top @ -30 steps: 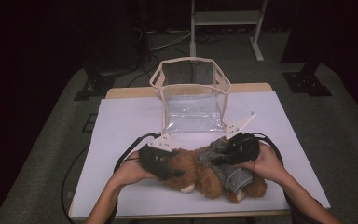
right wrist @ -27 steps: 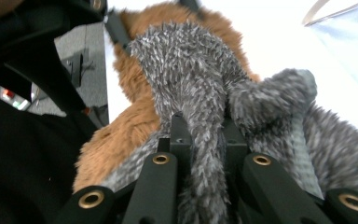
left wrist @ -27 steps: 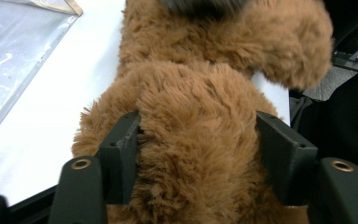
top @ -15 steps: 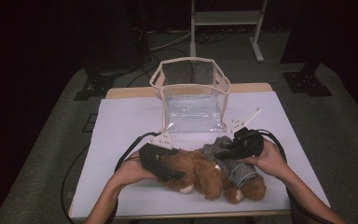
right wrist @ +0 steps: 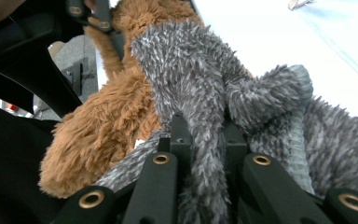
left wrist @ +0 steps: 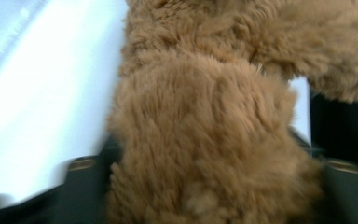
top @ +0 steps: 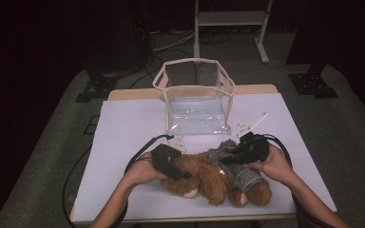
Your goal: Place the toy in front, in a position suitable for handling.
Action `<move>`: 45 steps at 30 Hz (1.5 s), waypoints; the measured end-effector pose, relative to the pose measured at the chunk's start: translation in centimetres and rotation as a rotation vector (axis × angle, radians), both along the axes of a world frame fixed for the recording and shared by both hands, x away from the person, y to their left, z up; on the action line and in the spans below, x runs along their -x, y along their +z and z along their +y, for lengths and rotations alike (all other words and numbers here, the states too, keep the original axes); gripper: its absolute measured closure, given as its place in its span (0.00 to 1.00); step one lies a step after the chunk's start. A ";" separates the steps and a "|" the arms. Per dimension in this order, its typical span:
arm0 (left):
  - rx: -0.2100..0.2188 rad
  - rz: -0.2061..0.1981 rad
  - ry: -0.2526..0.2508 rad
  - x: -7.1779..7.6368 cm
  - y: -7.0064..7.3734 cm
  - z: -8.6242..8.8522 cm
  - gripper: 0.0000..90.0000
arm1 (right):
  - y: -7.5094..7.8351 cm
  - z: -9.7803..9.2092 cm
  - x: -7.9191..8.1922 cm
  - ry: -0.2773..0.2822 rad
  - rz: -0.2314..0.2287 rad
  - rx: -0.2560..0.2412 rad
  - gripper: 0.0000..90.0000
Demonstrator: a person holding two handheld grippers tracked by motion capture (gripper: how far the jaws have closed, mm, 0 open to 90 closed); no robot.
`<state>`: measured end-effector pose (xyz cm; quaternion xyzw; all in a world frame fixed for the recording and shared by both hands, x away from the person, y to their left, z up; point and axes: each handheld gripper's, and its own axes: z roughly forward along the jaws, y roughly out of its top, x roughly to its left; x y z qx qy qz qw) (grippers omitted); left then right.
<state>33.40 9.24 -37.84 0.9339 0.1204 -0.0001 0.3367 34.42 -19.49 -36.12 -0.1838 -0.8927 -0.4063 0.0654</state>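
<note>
The brown teddy bear [top: 209, 178] lies on the tabletop [top: 123, 142] before the clear bag [top: 197, 102]. The left hand-held gripper [top: 183, 175] clamps its brown fur, steadying it, while the right hand-held gripper [right wrist: 204, 140] pinches the grey sweater [right wrist: 205, 88], probably to work it along the body.

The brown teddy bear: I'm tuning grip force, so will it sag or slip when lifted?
The teddy bear looks plush, so probably floppy and light. The right gripper pinches only its grey garment, which may stretch. Long fur bulging against the left gripper suggests little slipping.
</note>
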 end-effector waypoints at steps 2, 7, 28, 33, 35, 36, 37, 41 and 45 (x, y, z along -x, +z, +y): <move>0.004 -0.032 0.010 -0.3 0.4 0.0 0.55 | 0.2 -0.2 -0.4 -0.009 0.002 -0.009 0.89; 0.011 -0.101 0.027 -1.4 1.5 -0.1 0.60 | 1.2 -0.6 -2.4 -0.025 0.021 -0.034 0.89; 0.143 -0.092 0.070 -0.4 1.7 3.6 0.21 | 0.6 3.1 -0.9 0.067 -0.045 0.055 0.89; 0.145 -0.089 0.068 0.3 0.6 3.9 0.35 | 0.9 3.4 -0.3 0.093 -0.027 0.064 0.89; 0.151 -0.098 0.065 0.6 0.5 4.0 0.37 | 1.8 3.3 -0.4 0.087 -0.046 0.044 0.89; 0.147 -0.099 0.062 0.7 0.5 4.0 0.37 | 2.2 3.2 -0.6 0.085 -0.053 0.035 0.89; 0.146 -0.099 0.053 0.8 0.5 4.0 0.38 | 2.7 3.1 -0.9 0.070 -0.072 0.029 0.89; 0.133 -0.109 0.030 1.1 1.0 4.2 0.37 | 2.8 2.7 -1.6 0.040 -0.074 0.031 0.89; 0.165 -0.106 0.053 0.7 2.0 4.5 0.31 | 1.6 2.8 -0.9 0.053 -0.056 0.041 0.89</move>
